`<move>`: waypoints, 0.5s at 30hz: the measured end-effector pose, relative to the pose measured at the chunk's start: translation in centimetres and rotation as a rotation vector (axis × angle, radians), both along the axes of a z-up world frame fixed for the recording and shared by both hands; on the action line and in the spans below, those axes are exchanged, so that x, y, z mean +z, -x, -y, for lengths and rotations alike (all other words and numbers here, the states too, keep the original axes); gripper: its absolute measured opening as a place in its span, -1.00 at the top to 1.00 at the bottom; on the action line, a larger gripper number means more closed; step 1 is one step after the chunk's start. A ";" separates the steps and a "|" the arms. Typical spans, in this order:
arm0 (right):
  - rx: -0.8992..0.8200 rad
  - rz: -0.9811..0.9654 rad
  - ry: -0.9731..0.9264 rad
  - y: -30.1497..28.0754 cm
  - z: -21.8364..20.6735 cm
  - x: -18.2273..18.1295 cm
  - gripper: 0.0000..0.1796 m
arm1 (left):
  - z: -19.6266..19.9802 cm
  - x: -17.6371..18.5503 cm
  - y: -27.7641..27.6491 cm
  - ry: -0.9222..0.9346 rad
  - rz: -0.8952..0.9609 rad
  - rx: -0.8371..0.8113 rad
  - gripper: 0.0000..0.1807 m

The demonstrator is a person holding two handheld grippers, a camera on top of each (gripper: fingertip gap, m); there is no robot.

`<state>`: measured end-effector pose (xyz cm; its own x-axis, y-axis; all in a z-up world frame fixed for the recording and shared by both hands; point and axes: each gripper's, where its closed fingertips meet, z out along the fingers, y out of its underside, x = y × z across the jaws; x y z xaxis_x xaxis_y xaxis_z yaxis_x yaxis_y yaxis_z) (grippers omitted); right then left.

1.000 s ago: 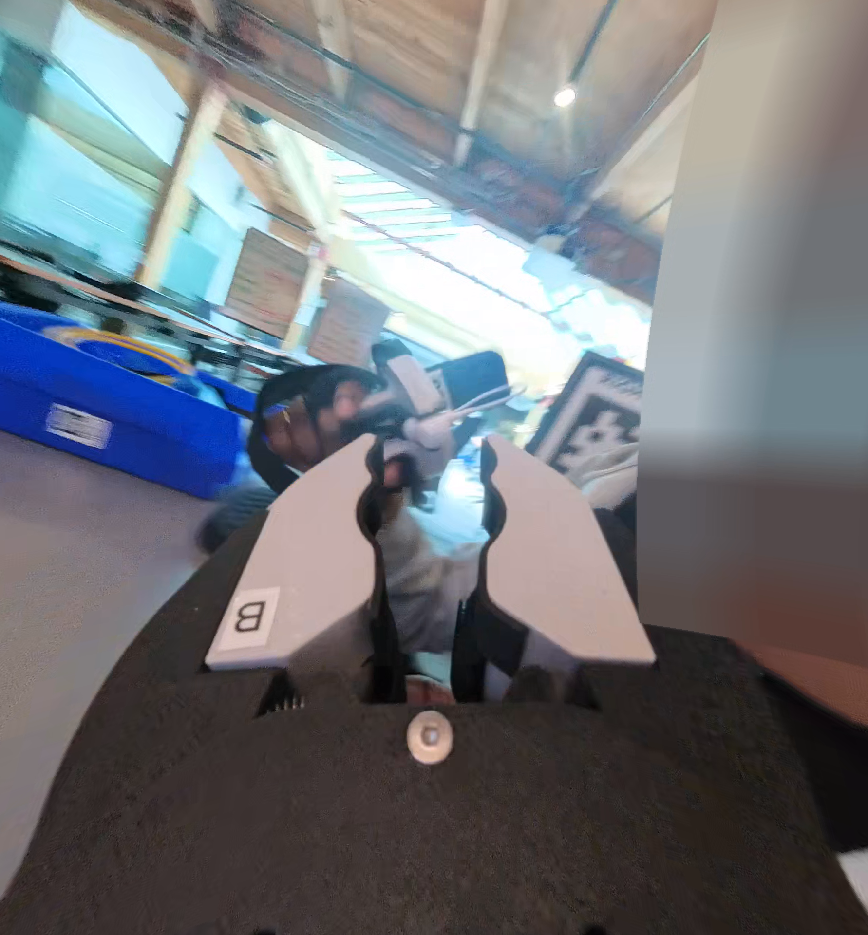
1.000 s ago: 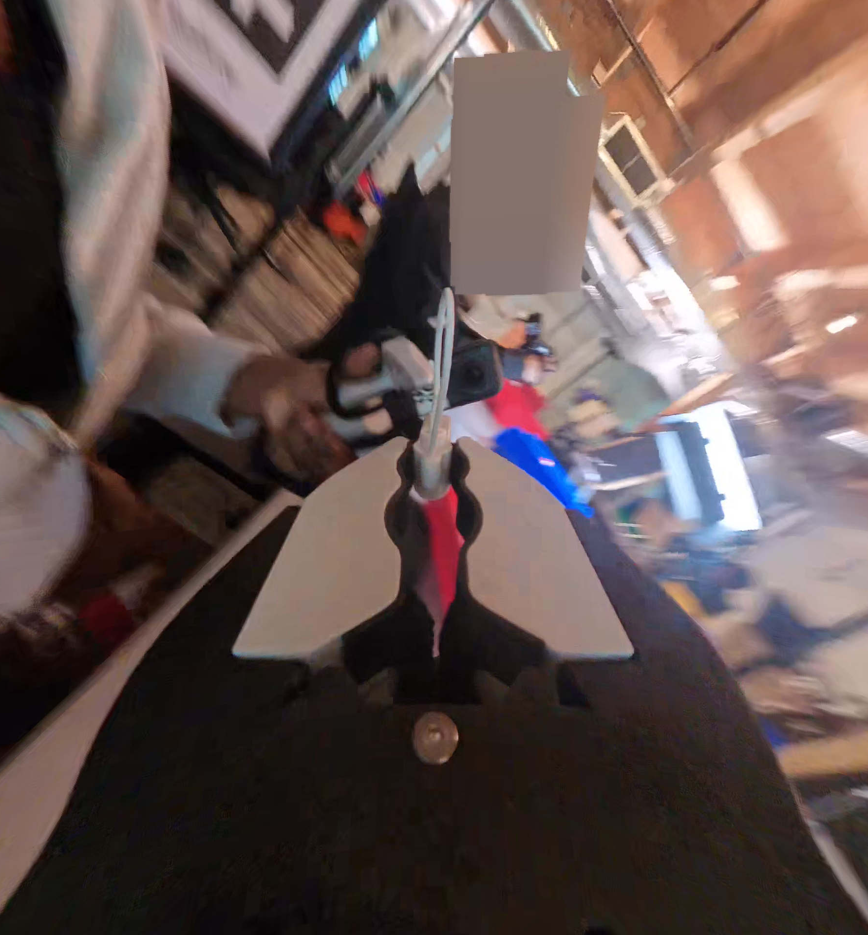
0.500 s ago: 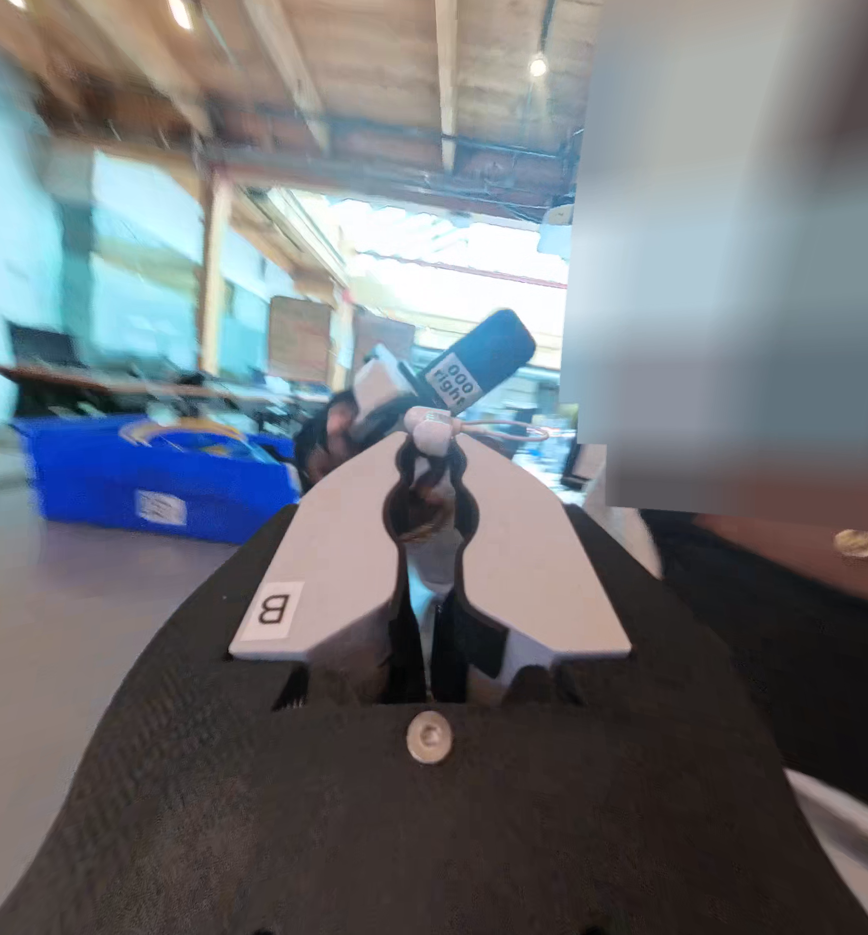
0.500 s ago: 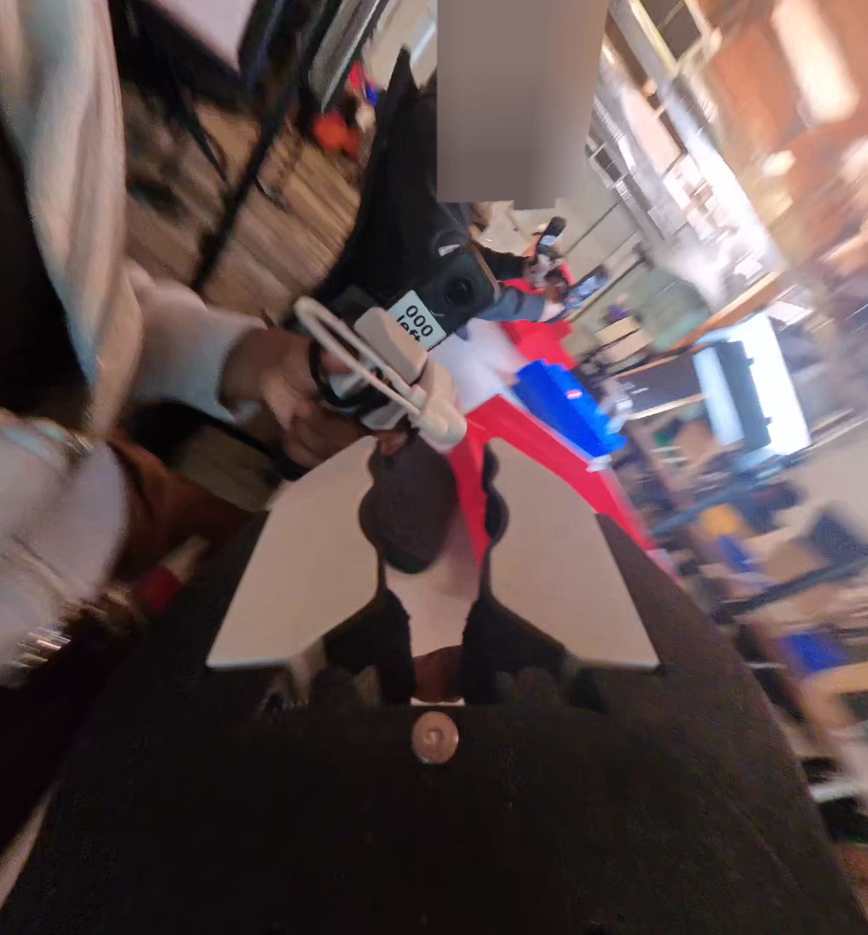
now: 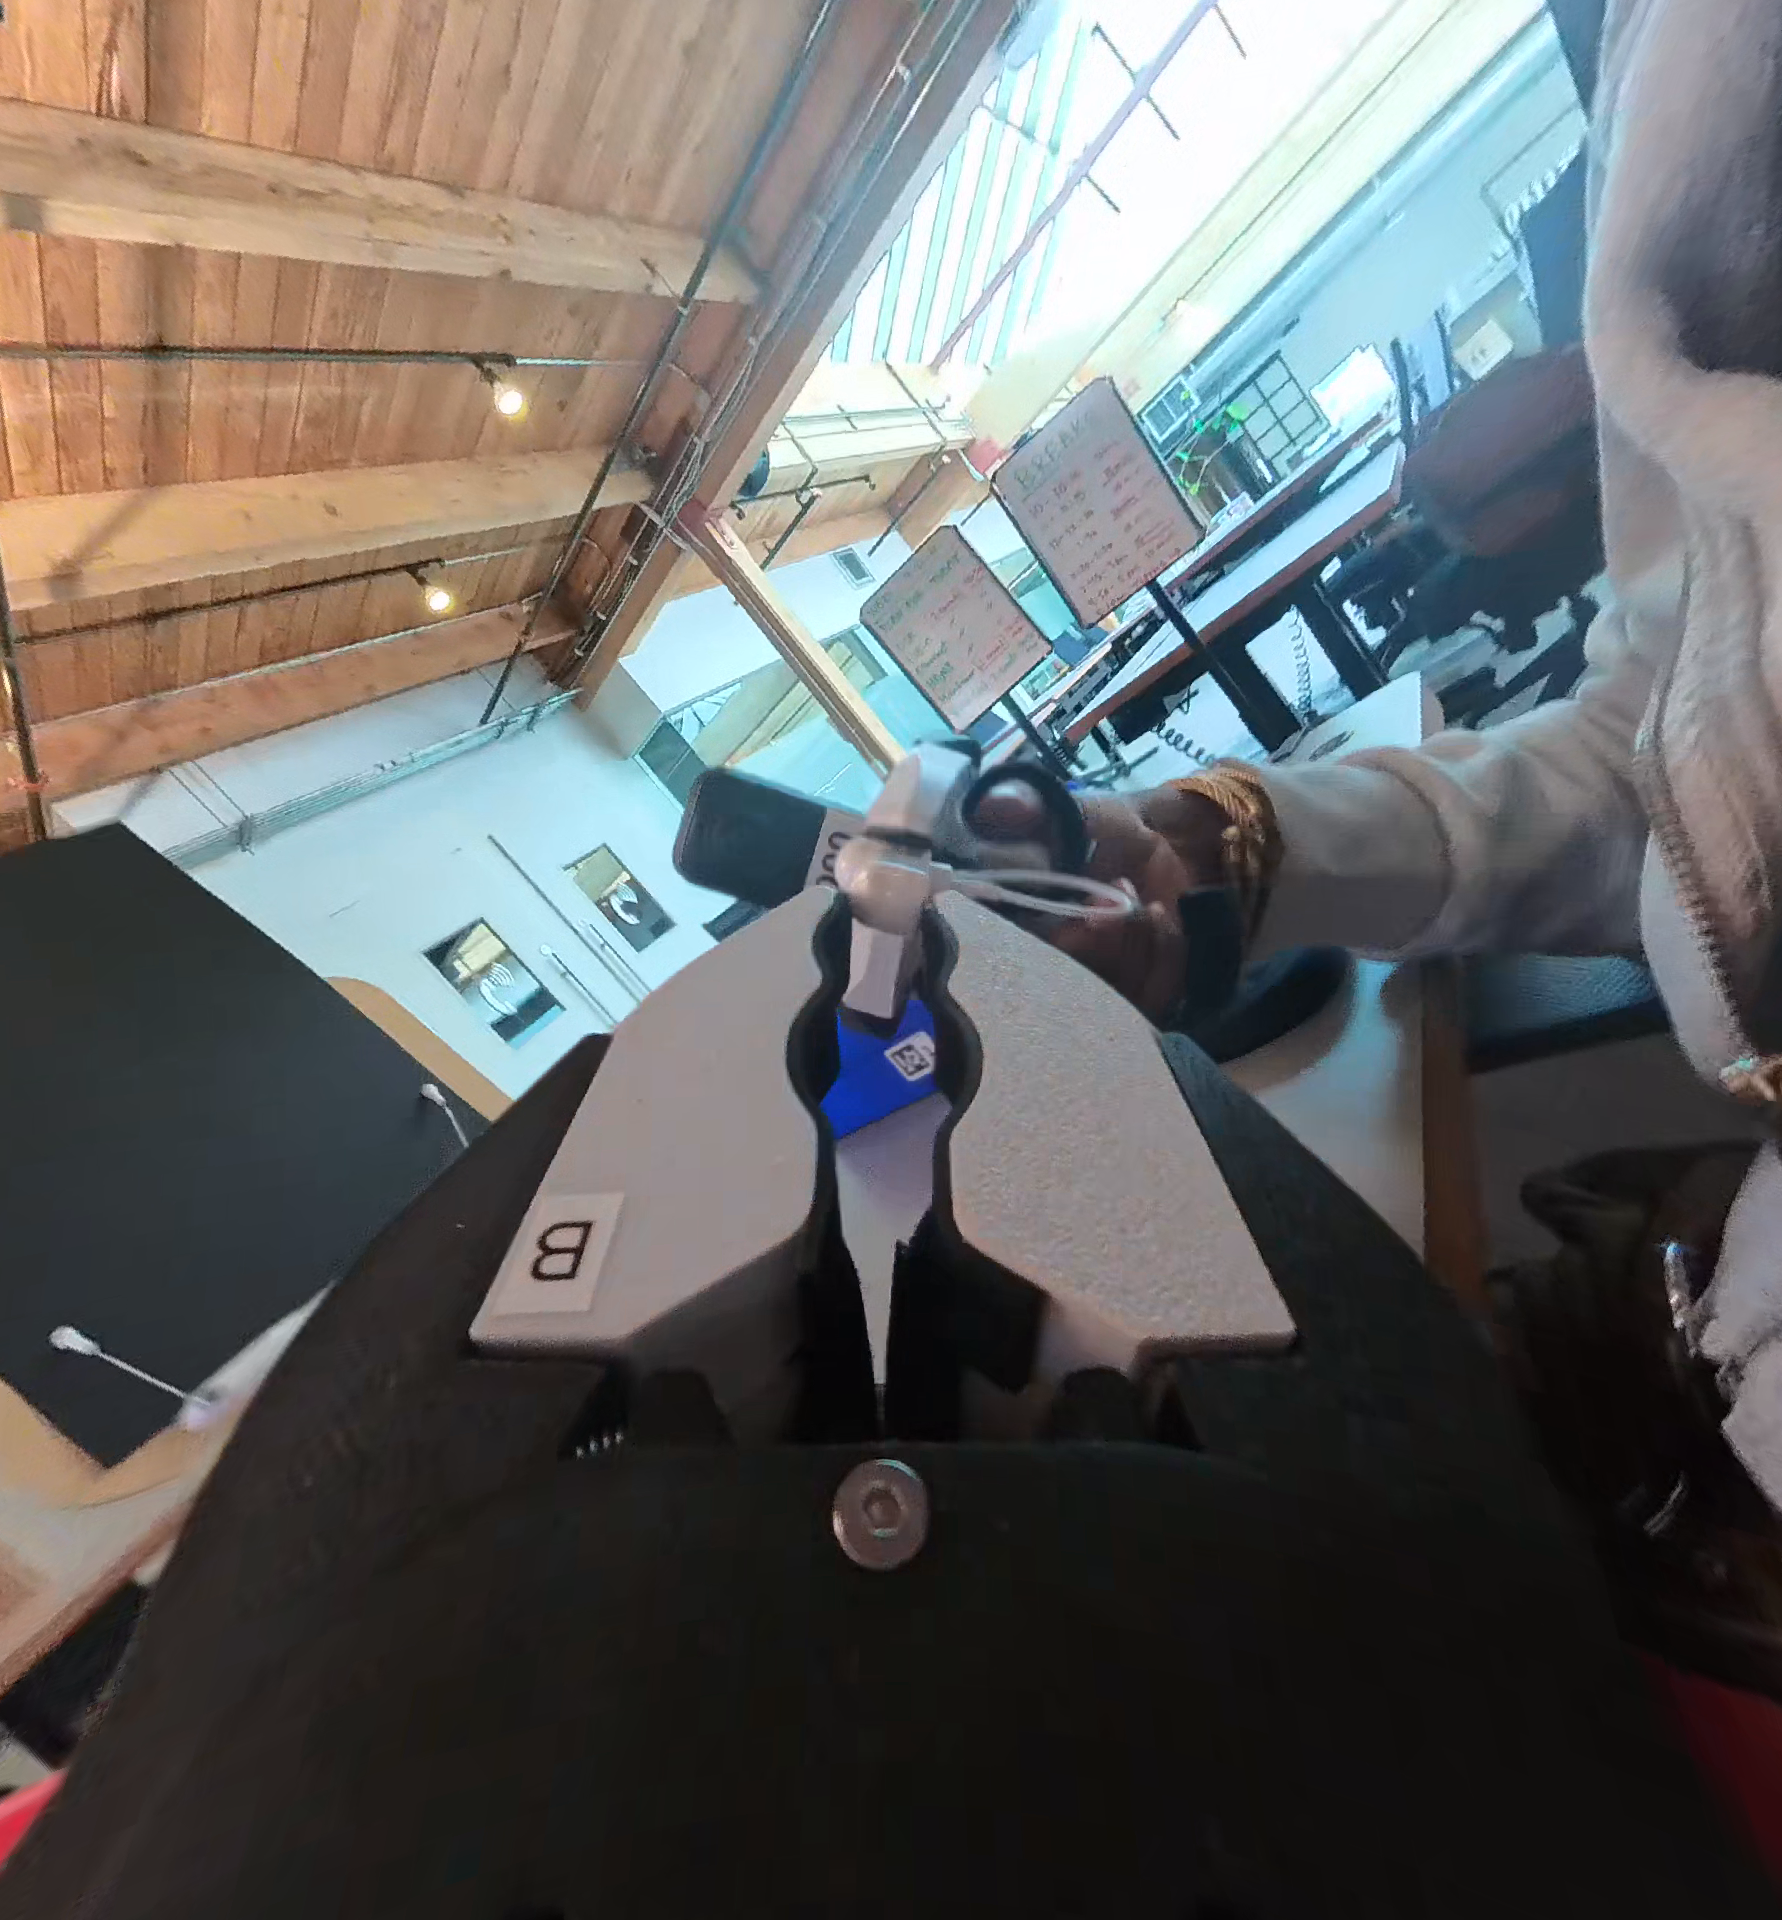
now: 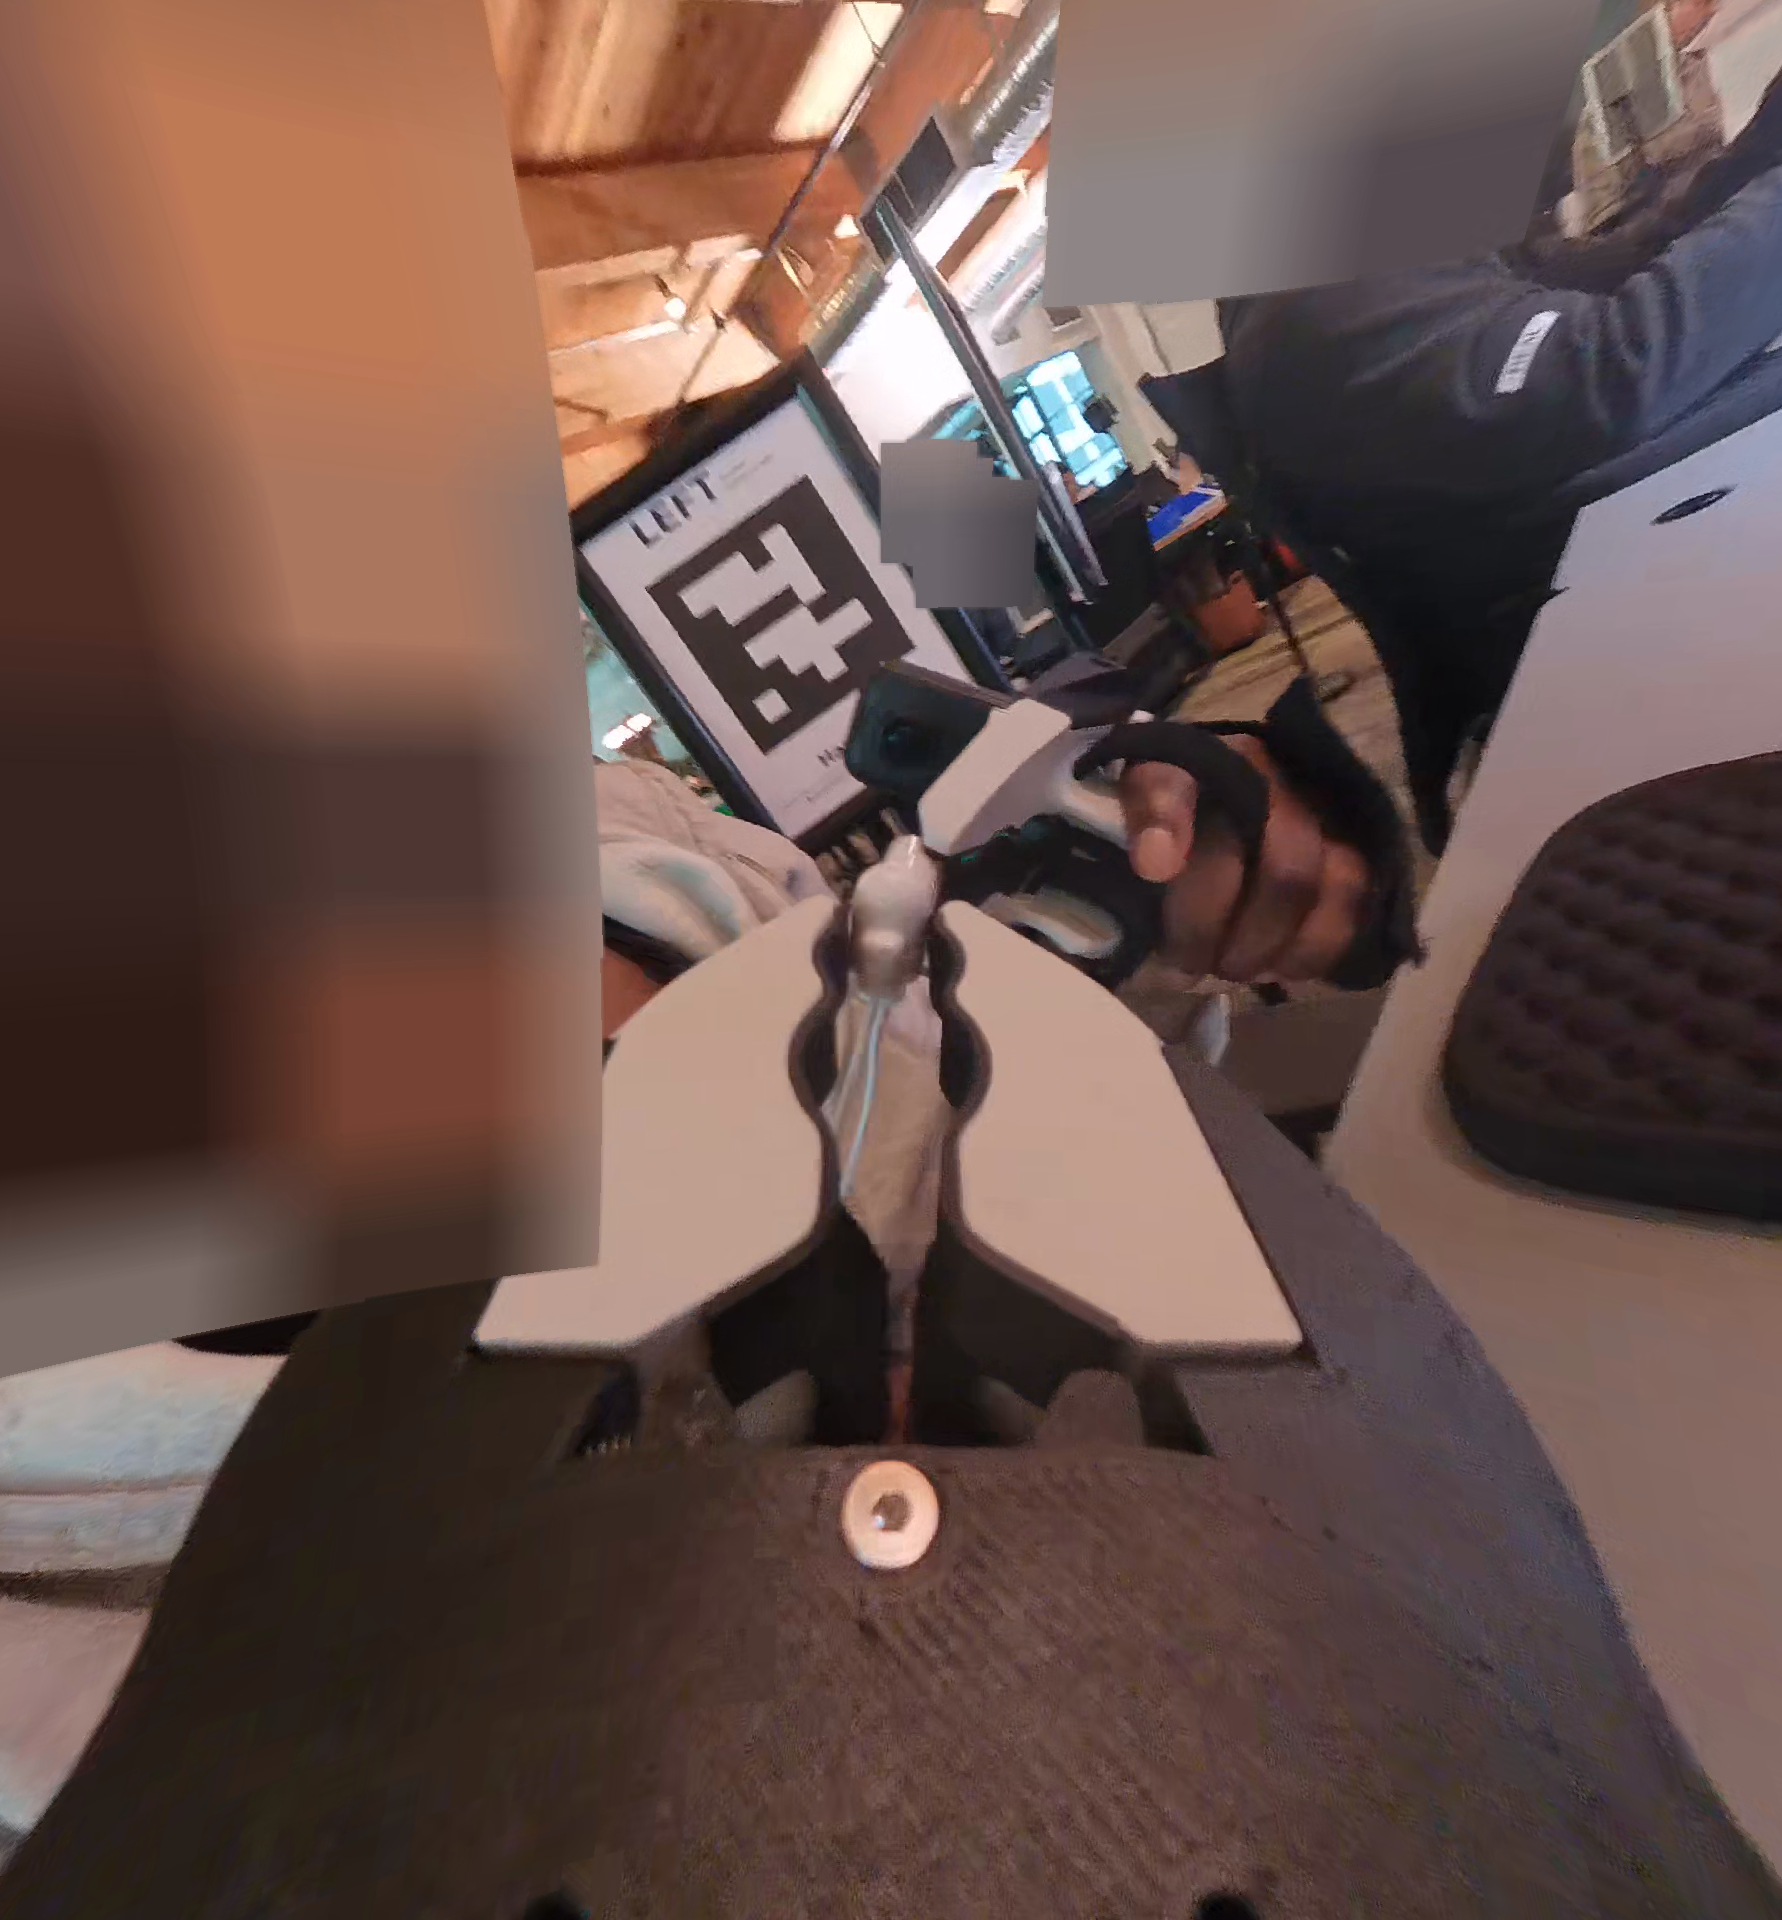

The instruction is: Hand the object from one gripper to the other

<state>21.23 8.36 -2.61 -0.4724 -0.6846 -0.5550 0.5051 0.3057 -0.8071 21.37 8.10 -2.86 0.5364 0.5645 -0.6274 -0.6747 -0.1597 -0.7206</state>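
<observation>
The object is a small white piece with a rounded head and a thin white cord loop (image 5: 887, 883). My left gripper (image 5: 882, 920) is shut on its body, with the head sticking out past the tips and the loop hanging off to the right. My right gripper (image 6: 889, 925) is shut on the head (image 6: 892, 904), and the cord runs back between its fingers. The two grippers meet tip to tip in mid-air. The right gripper (image 5: 908, 810) shows in the left wrist view and the left gripper (image 6: 944, 821) in the right wrist view, each in a gloved hand.
A black mat (image 5: 139, 1091) with cotton swabs (image 5: 118, 1361) lies on the table at left. A blue bin (image 5: 866, 1086) shows between the left fingers. A black-and-white marker board (image 6: 762, 613), a person in a dark jacket (image 6: 1438, 416) and a dark mesh chair seat (image 6: 1656, 997) are nearby. The grippers are tip to tip, or close to it.
One second ago only the right gripper held the object. Half a second ago the left held it and the right was open. Now the right jaws have closed on it too.
</observation>
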 end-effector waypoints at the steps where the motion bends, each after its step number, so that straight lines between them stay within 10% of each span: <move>1: -0.021 -0.045 0.014 0.1 0.1 -0.2 0.85 | 0.1 0.1 0.2 -0.032 0.038 -0.003 0.87; 5: -0.193 -0.340 0.225 0.8 -0.3 0.4 0.85 | 0.4 0.3 0.9 -0.198 0.313 -0.132 0.62; 11: -0.574 -1.442 0.619 2.2 -0.5 -0.5 0.85 | 0.3 0.0 1.5 -0.507 0.932 -0.558 0.53; 15: -0.593 -1.614 0.678 2.2 -0.8 -0.6 0.85 | -0.7 -0.8 1.8 -0.521 1.061 -0.601 0.59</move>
